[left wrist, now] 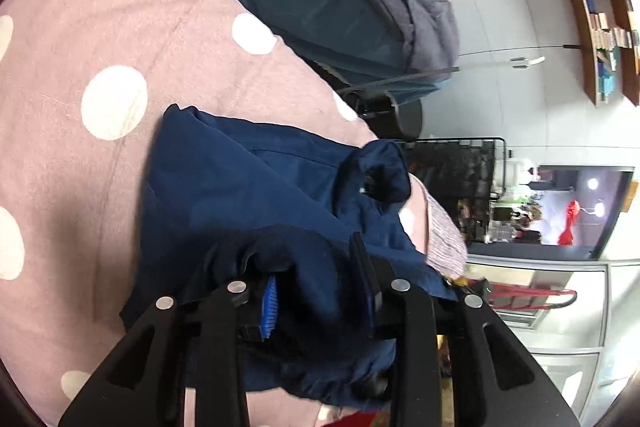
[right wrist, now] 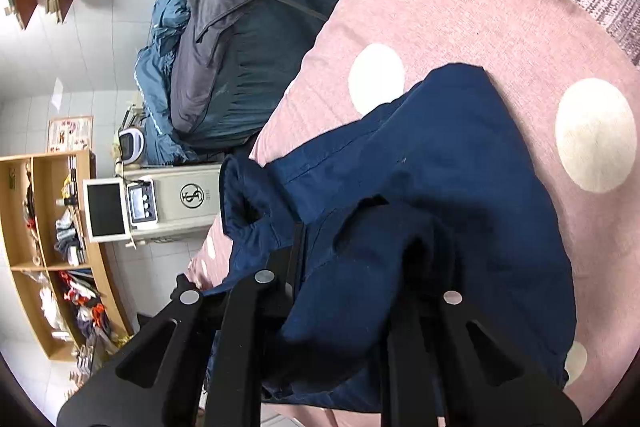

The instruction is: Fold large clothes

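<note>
navy garment (left wrist: 256,187) lies bunched on the pink dotted bedspread (left wrist: 80,39). left gripper (left wrist: 320,291) is parted with cloth loose between its pads; right gripper (right wrist: 360,267) is clamped narrow on a fold. the folded edge should be laid flat and smoothed before the right lets go.

Bright daylight; fisheye-warped, dark-vignetted edges

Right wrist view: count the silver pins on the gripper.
3 pins: two at picture left, one at picture right; the garment may hide a fourth.
</note>
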`<act>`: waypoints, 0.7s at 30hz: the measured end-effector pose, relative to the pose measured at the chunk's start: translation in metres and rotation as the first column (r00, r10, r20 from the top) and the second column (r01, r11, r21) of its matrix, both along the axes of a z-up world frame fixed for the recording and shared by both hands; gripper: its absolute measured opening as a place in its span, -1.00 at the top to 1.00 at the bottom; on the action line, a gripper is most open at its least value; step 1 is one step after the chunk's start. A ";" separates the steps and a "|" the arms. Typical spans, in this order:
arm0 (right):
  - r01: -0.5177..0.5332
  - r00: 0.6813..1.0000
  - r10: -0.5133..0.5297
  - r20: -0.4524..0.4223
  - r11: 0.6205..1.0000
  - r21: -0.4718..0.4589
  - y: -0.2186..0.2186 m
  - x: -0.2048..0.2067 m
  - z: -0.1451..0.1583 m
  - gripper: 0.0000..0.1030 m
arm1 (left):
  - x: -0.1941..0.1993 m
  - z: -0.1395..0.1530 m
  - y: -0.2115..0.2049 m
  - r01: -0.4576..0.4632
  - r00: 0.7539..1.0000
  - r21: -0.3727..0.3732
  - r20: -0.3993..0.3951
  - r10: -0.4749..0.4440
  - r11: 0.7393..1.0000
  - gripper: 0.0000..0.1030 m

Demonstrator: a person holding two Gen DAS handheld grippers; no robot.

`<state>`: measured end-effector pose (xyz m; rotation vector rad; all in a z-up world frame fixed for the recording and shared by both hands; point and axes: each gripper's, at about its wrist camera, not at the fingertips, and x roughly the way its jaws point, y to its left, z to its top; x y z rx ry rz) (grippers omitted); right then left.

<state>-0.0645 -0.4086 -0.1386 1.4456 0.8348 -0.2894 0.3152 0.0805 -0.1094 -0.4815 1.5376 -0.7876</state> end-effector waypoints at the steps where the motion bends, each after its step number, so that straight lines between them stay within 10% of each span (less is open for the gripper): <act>1: 0.001 1.000 -0.001 -0.003 1.000 0.003 -0.002 0.004 -0.002 0.72 | 0.000 0.005 0.003 0.010 1.000 0.004 0.012 -0.010 1.000 0.33; 2: -0.001 1.000 0.001 -0.008 1.000 0.002 -0.005 0.008 -0.003 0.72 | 0.000 0.012 0.008 0.013 0.999 0.020 0.041 -0.014 1.000 0.28; 4: 0.009 0.999 -0.009 -0.031 1.000 -0.003 -0.010 0.020 -0.006 0.72 | 0.003 0.027 0.019 -0.036 0.991 0.089 0.133 0.025 0.995 -0.59; 5: 0.019 0.999 -0.019 -0.039 1.000 0.002 -0.014 0.025 -0.009 0.72 | 0.007 0.040 0.033 -0.106 0.973 0.128 0.220 0.076 0.986 -0.70; 9: 0.051 0.998 -0.049 -0.050 0.998 0.035 -0.024 0.035 -0.023 0.71 | 0.008 0.063 0.063 -0.193 0.935 0.145 0.325 0.138 0.970 -0.73; 13: 0.088 0.994 -0.081 -0.080 0.993 0.085 -0.030 0.040 -0.042 0.69 | -0.026 0.062 0.042 -0.076 0.917 0.276 0.397 -0.042 0.958 -0.73; 21: 0.193 0.974 -0.219 0.053 0.932 0.306 -0.032 0.016 -0.033 -0.38 | -0.117 0.023 -0.021 0.104 0.902 0.319 0.369 -0.225 0.942 -0.73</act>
